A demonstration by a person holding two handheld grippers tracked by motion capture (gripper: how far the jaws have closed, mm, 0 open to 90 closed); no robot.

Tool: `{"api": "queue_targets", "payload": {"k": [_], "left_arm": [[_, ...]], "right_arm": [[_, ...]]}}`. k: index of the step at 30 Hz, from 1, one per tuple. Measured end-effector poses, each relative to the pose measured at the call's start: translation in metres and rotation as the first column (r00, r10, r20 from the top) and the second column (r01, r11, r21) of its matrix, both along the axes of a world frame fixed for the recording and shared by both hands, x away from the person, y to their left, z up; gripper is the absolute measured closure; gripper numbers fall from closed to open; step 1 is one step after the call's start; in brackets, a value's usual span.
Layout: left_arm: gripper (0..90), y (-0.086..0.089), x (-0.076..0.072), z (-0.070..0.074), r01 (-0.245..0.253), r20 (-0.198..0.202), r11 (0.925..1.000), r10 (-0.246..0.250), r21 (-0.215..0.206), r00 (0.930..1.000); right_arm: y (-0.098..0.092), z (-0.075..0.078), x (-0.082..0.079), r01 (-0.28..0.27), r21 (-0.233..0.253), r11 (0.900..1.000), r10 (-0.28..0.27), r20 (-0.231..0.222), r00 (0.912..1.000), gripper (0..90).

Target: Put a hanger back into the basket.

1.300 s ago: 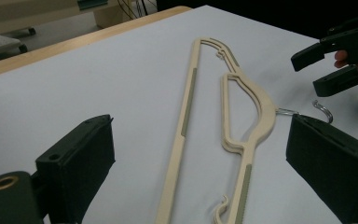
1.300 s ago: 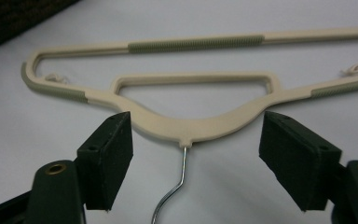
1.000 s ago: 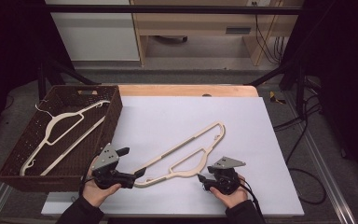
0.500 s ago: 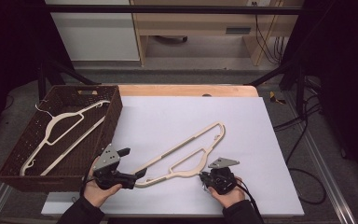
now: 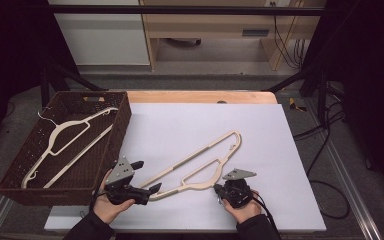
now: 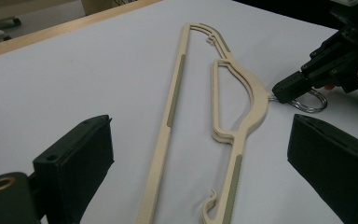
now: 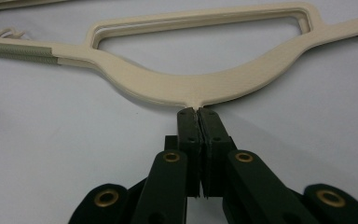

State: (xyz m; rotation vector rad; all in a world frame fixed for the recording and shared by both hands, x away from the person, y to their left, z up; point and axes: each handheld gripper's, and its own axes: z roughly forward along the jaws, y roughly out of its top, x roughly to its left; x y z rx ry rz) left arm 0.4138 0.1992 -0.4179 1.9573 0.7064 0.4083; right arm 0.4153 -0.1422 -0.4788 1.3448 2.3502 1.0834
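Cream hanger (image 5: 200, 165) lies flat on the white desk (image 5: 190, 130), diagonal, far end pointing up-right, near end by the left claw (image 5: 152, 190). Right claw (image 5: 219, 189) is clamped tight at the neck, where the metal hook (image 6: 310, 100) leaves the body: in the right gripper view both jaws are pressed together right under the hanger's middle, so it is pinching the hook wire. Probably the sensible grip point, since the neck sits at the balance centre and the wire is thin enough for a firm pinch. Left claw is spread wide; in the left gripper view its jaws straddle the near arm end without touching, likely lined up to take that end so the long part doesn't swing when lifted. Wicker basket (image 5: 15, 185) sits at the desk's left edge, already with a second hanger (image 5: 65, 140) inside, so I'd guess this one goes there too. Versus a second ago: hanger is in the same spot and angle, right claw has crept in toward the neck and hook, left claw is about where it was. No lift yet.
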Motion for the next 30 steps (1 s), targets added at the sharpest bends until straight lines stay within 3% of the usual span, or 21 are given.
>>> {"api": "queue_targets", "payload": {"k": [8,12,15,24,30], "left_arm": [[6.8,-0.003,0.000,-0.002,0.011,-0.006,0.9999,-0.011,0.007,0.9999],[6.9,-0.005,-0.001,-0.003,0.015,-0.009,0.9998,-0.015,0.009,0.9998],[7.1,-0.008,-0.001,-0.003,0.023,-0.009,0.9997,-0.022,0.013,0.9997],[7.5,-0.032,-0.002,-0.002,0.078,-0.003,0.9952,-0.078,0.060,0.9970],[8.6,-0.051,0.006,0.000,0.098,-0.009,0.9910,-0.098,0.091,0.9952]], "right_arm": [[-0.003,0.005,-0.001,0.007,0.027,1.000,-0.007,0.014,0.9999,88.9],[-0.003,0.008,-0.001,0.013,0.045,0.999,-0.013,-0.004,0.9999,89.0],[-0.003,0.010,-0.001,0.009,0.030,1.000,-0.010,0.010,0.9999,89.1],[-0.003,0.018,0.001,0.008,0.020,1.000,-0.008,0.016,0.9998,89.2],[-0.003,0.022,0.000,0.007,0.012,1.000,-0.007,0.023,0.9997,89.2]]}}
